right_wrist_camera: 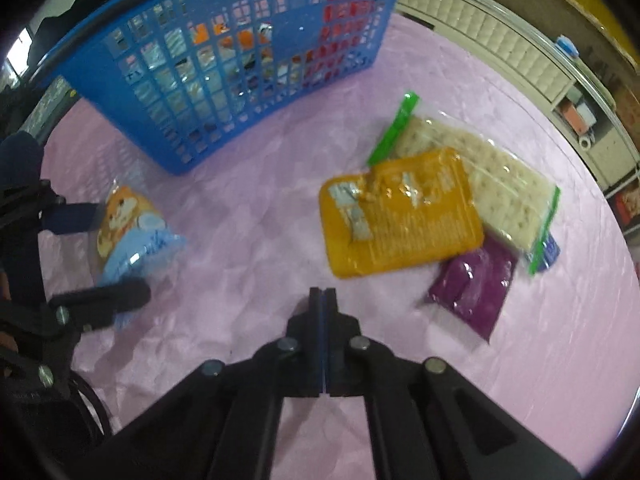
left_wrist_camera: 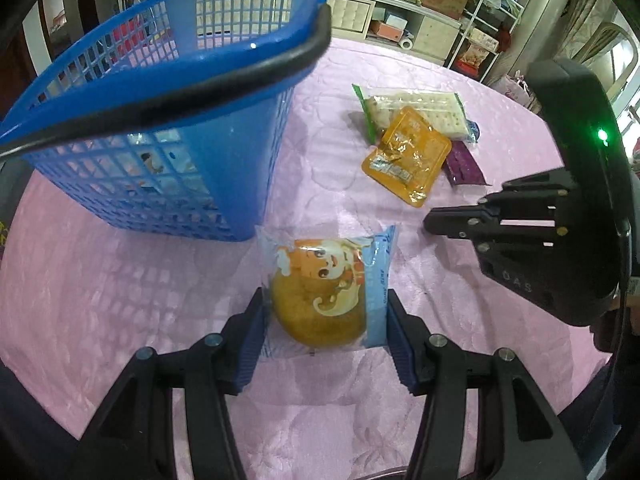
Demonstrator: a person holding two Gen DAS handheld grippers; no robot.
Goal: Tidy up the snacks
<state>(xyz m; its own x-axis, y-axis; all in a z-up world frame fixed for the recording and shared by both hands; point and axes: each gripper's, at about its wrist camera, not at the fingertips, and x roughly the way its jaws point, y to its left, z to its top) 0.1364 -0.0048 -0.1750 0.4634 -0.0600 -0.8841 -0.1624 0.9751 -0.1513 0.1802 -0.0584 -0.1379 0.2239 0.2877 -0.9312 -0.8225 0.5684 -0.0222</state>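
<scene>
Left wrist view: right claw [left_wrist_camera: 430, 224] body reads "DAS".

Glossy plastic wrappers [right_wrist_camera: 404, 216], plastic basket [left_wrist_camera: 224, 160]

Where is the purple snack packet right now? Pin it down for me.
The purple packet lies on the pink tablecloth, right of centre in the right wrist view, tucked partly under the orange pouch and beside the cracker bag.
</scene>
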